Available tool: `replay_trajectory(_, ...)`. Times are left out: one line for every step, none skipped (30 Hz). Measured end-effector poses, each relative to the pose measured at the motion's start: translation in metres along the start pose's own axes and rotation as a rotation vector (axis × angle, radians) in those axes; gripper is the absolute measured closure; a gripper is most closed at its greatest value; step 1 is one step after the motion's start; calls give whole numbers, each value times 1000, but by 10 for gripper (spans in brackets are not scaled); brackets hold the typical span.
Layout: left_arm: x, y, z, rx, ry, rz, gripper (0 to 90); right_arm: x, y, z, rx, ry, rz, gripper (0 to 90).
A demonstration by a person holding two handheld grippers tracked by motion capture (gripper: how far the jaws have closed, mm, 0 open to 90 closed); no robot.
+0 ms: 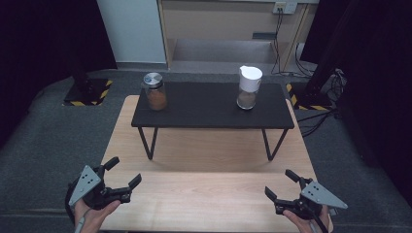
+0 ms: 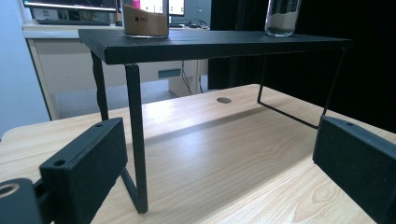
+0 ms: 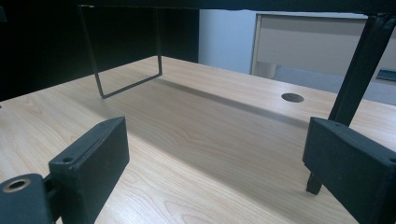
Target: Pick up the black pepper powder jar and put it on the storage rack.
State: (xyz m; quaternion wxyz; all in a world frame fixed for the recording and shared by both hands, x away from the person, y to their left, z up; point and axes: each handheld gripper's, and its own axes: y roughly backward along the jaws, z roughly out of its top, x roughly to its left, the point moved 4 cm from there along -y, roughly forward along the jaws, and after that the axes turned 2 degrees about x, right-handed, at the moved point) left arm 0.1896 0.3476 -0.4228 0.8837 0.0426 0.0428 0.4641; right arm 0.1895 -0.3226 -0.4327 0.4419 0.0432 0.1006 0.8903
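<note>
A black raised shelf (image 1: 209, 104) on thin metal legs stands on the light wooden table (image 1: 209, 194). On the shelf's left end sits a glass jar with a silver lid (image 1: 154, 91), holding brown powder. Toward its right end stands a glass jar with a white pour lid (image 1: 249, 87), partly filled. My left gripper (image 1: 122, 171) rests open near the table's front left corner, nothing between its jaws. My right gripper (image 1: 281, 184) is open at the front right, also holding nothing. In the left gripper view the shelf (image 2: 210, 42) and the bottoms of both jars (image 2: 144, 21) rise ahead.
Grey carpet surrounds the table. Behind it stand a beige cabinet (image 1: 228, 29), trailing cables (image 1: 282, 48) and a stand base with yellow-black tape (image 1: 90, 92). A round cable hole (image 3: 293, 97) marks the tabletop under the shelf.
</note>
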Motion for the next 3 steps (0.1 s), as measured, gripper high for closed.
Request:
replay_trajectory(0, 0, 0, 1, 0, 0, 18, 0, 0, 0, 1, 0, 1, 73)
replay_trajectory(0, 0, 0, 1, 0, -1, 18, 0, 0, 0, 1, 1, 1, 73)
replay_trajectory(0, 0, 0, 1, -1, -1, 18, 0, 0, 0, 2, 1, 3, 73)
